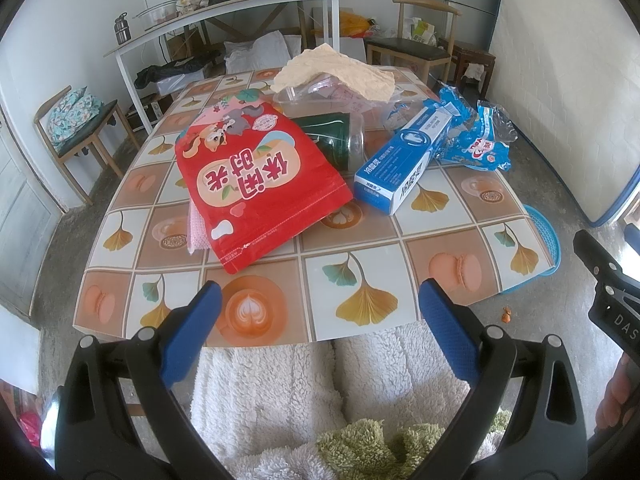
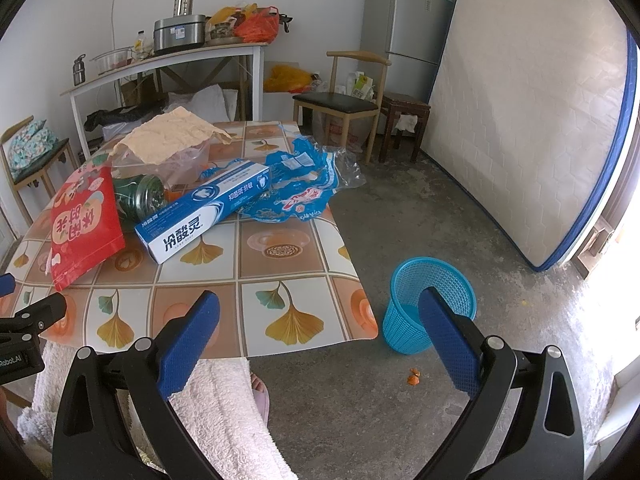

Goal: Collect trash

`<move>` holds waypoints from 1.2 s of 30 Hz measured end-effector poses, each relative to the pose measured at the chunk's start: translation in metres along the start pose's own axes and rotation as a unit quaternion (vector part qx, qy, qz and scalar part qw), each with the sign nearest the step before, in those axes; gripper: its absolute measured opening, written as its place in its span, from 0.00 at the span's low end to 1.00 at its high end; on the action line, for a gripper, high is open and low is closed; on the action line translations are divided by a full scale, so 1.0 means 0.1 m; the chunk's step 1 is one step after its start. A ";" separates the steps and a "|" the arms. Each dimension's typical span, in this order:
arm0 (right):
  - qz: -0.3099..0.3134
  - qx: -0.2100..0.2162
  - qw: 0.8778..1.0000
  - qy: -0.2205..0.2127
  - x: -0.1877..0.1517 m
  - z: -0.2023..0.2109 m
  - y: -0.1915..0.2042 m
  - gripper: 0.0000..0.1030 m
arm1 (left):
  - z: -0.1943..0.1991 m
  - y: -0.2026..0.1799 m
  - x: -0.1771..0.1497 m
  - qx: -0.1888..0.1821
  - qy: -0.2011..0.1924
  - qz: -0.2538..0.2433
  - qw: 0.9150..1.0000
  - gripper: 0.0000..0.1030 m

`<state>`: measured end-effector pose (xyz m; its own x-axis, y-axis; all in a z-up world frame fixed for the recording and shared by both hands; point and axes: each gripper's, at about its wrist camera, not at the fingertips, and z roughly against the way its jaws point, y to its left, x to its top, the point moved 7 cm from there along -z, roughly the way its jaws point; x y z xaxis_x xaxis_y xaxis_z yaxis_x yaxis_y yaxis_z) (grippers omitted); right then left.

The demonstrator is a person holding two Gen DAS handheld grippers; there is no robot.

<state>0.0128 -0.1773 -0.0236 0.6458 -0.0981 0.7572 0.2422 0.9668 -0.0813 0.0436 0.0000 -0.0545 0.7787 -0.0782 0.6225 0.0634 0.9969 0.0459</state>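
Note:
Trash lies on a patterned table (image 1: 352, 272) (image 2: 256, 280): a red snack bag (image 1: 256, 176) (image 2: 86, 220), a blue and white toothpaste box (image 1: 404, 160) (image 2: 204, 212), a crumpled blue wrapper (image 1: 476, 136) (image 2: 300, 184), a green jar on its side (image 1: 336, 140) (image 2: 140, 196) and a clear tub under tan paper (image 1: 336, 68) (image 2: 172, 136). A blue mesh bin (image 2: 428, 304) (image 1: 544, 240) stands on the floor right of the table. My left gripper (image 1: 320, 304) is open over the table's near edge. My right gripper (image 2: 320, 312) is open, its right finger in front of the bin.
The person's white fleece lap (image 1: 304, 392) is at the near edge. Wooden chairs (image 1: 80, 136) (image 2: 344, 108), a white side table (image 2: 168, 64), a fridge (image 2: 408, 12) and a leaning mattress (image 2: 532, 112) ring the room. Orange scraps (image 2: 414, 378) lie on the concrete floor.

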 end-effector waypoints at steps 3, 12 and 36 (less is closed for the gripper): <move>0.001 0.000 1.000 0.000 0.00 0.00 0.00 0.94 | 0.00 0.00 0.00 0.000 0.000 0.000 1.000 0.92; 0.000 0.001 1.000 0.000 0.01 0.01 0.00 0.94 | 0.00 0.00 0.00 0.000 0.000 0.000 1.000 0.92; -0.001 0.001 1.000 -0.003 0.02 0.00 0.01 0.94 | 0.00 0.00 0.00 0.000 0.001 0.000 1.000 0.92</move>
<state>0.0137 -0.1765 -0.0222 0.6414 -0.0995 0.7607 0.2427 0.9670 -0.0781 0.0436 0.0000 -0.0547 0.7795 -0.0776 0.6216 0.0632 0.9970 0.0452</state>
